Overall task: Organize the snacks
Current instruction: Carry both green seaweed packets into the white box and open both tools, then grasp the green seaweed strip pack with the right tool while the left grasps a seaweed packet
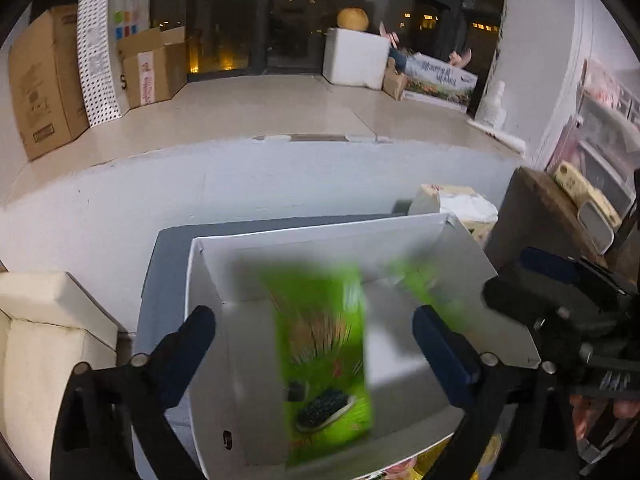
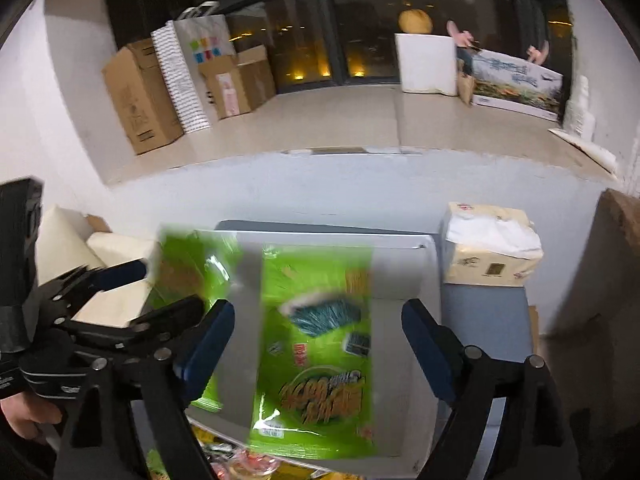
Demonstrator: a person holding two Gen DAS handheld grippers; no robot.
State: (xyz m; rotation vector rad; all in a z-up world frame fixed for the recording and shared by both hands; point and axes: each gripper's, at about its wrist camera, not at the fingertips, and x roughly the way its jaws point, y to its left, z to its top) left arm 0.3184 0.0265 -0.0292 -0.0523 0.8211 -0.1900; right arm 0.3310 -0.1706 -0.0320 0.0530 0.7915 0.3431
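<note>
A white open box (image 1: 472, 292) stands on a grey table (image 1: 168, 264). In the left wrist view a blurred green snack pack (image 1: 324, 360) is between the open fingers of my left gripper (image 1: 316, 360), over the box, touched by neither finger. A second green pack (image 1: 424, 288) lies further right in the box. In the right wrist view a green snack pack (image 2: 316, 352) is between the open fingers of my right gripper (image 2: 316, 348) above the box (image 2: 416, 276), also blurred and untouched. Another green pack (image 2: 188, 272) shows at the left. The left gripper's body (image 2: 80, 320) appears beside it.
A tissue pack (image 2: 492, 248) sits on the table's far right corner. More snacks (image 2: 248, 464) lie at the near edge under the box. A cream cushion (image 1: 44, 340) is at the left. Cardboard boxes (image 1: 44, 80) and a white foam box (image 1: 356, 58) stand on the floor.
</note>
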